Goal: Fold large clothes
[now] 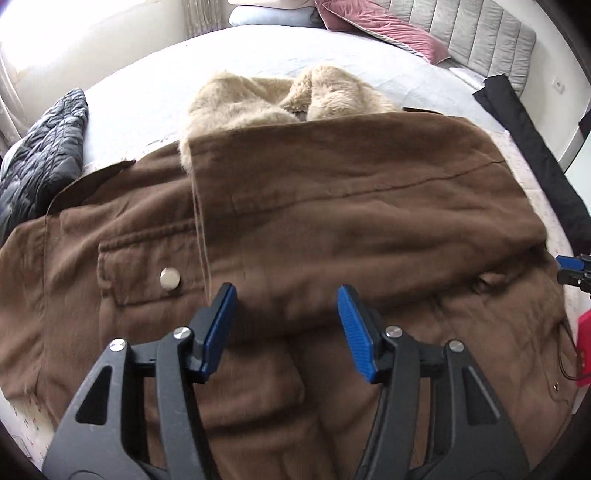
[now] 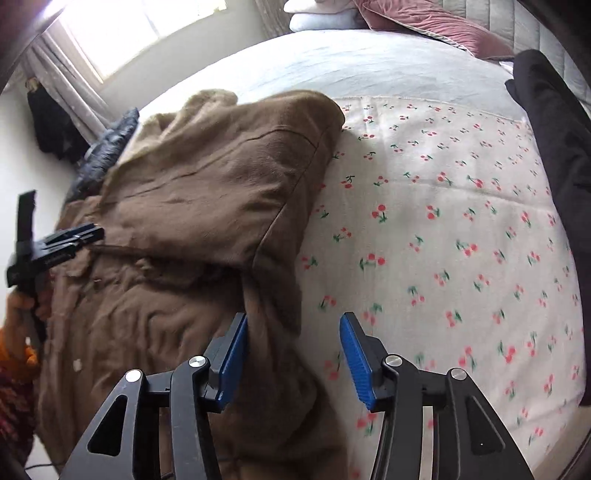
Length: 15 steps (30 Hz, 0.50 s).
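A large brown coat point(image 1: 332, 206) with a beige furry collar point(image 1: 280, 99) lies spread on the bed, one side folded over across its middle. A flap pocket with a metal snap point(image 1: 169, 277) shows on its left part. My left gripper point(image 1: 286, 317) hovers over the coat's middle, open, with nothing between its blue pads. In the right wrist view the same coat point(image 2: 192, 206) fills the left half. My right gripper point(image 2: 293, 347) stands open over the coat's right edge, where the cloth meets the cherry-print sheet point(image 2: 443, 221). The left gripper point(image 2: 55, 247) shows at the left edge, held by a hand.
A dark quilted jacket point(image 1: 40, 158) lies left of the coat. A black garment point(image 1: 535, 155) lies along the right side of the bed. Pink and light-blue pillows point(image 1: 369, 26) rest by the padded headboard. A window point(image 2: 122, 29) is at the back left.
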### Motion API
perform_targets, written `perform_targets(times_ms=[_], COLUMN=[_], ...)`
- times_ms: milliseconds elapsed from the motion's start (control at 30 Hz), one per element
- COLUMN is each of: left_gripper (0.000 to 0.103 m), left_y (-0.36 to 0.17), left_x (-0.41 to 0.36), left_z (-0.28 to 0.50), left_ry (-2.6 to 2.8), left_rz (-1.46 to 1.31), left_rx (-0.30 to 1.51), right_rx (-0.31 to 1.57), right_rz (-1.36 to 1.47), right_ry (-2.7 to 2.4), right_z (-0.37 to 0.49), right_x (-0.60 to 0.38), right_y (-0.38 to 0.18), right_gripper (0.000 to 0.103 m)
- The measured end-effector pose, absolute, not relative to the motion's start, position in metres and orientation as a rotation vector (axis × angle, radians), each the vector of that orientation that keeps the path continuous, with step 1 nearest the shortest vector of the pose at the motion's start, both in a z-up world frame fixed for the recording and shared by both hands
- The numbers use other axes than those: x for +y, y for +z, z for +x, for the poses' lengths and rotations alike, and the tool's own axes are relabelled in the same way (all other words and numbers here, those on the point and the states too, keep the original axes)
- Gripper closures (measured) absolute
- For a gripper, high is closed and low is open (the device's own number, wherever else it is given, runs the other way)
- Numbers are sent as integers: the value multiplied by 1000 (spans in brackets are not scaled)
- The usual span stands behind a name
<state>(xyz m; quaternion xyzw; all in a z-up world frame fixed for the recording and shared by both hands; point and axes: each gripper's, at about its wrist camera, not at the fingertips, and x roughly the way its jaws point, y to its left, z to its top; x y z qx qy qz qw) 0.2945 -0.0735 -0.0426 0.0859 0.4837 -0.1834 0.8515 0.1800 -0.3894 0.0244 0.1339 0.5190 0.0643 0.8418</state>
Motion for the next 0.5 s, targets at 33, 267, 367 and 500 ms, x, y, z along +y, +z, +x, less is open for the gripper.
perform_targets(times_ms=[33,267,367,500], left_gripper=[42,23,22,20], left_y=[-40,-18,-8,-2], left_x=[-68,0,33,75], left_z=[287,204,169,124], left_ry=[-395,-381,-335,-282], left_rz=[165,86,83,93], left_rx=[1024,1034,1038,1059], right_rx=[1094,1080,1065,1036], right_rz=[289,396,418,466], right_ry=[145,184,174,181], right_z=[169,72,39,0], right_x=[-389,-394,-396,-395], right_y=[30,47,50,53], right_gripper=[45,32,31,30])
